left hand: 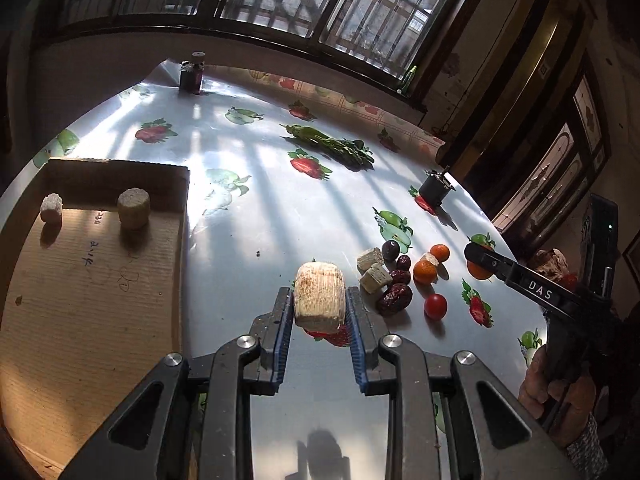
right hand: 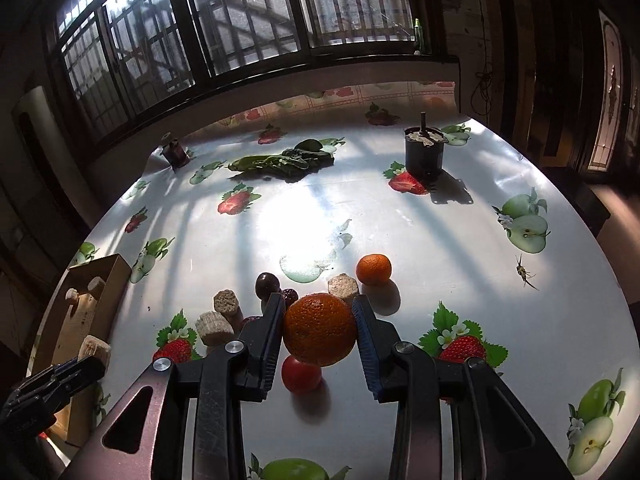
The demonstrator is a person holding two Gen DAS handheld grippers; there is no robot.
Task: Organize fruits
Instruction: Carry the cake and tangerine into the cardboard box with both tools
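Observation:
My left gripper is shut on a pale tan block, held above the table. My right gripper is shut on a large orange, held above a red tomato. It also shows in the left wrist view, at the right. On the table lie a small orange, a dark plum, red dates and tan blocks. A cardboard box at the left holds two tan blocks.
A bunch of leafy greens lies at the back. A black pot stands at the back right and a small dark jar at the back left. The tablecloth has printed fruit. Windows line the far wall.

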